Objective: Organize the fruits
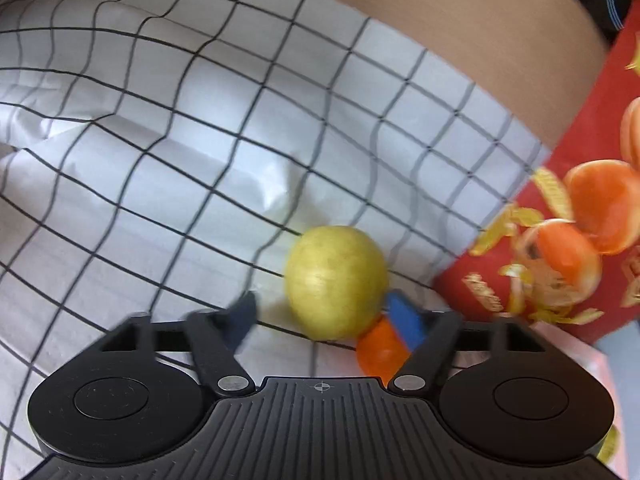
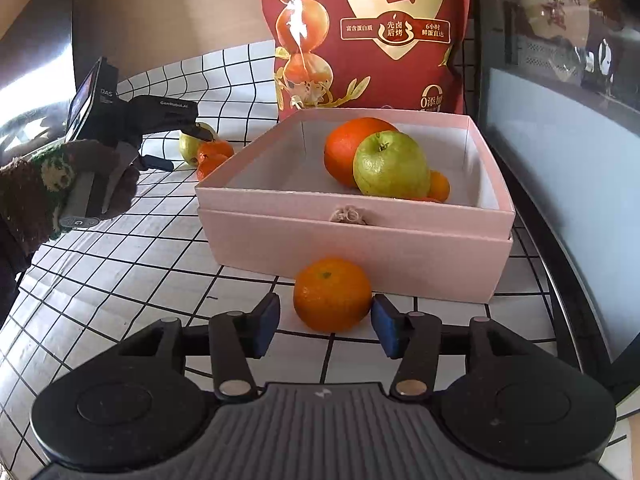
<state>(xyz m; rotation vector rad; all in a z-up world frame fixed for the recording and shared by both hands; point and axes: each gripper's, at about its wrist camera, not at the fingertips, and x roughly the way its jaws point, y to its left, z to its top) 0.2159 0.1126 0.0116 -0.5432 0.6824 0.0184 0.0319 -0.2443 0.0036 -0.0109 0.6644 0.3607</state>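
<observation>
In the right wrist view a tangerine (image 2: 332,294) rests on the checked cloth in front of the pink box (image 2: 352,236). My right gripper (image 2: 326,326) is open, its blue pads on either side of the tangerine, a narrow gap showing on the left. The box holds an orange (image 2: 344,148), a green apple (image 2: 390,166) and a small tangerine (image 2: 439,186). In the left wrist view my left gripper (image 1: 324,316) is open around a yellow-green fruit (image 1: 336,280); the left pad stands apart from it. A small tangerine (image 1: 378,350) lies under the right finger.
A tall red snack bag (image 2: 368,32) stands behind the box. A dark glass-fronted unit (image 2: 560,160) runs along the right side. A person's knitted glove (image 2: 52,184) holds the left gripper at the far left. Checked cloth (image 2: 120,280) covers the table.
</observation>
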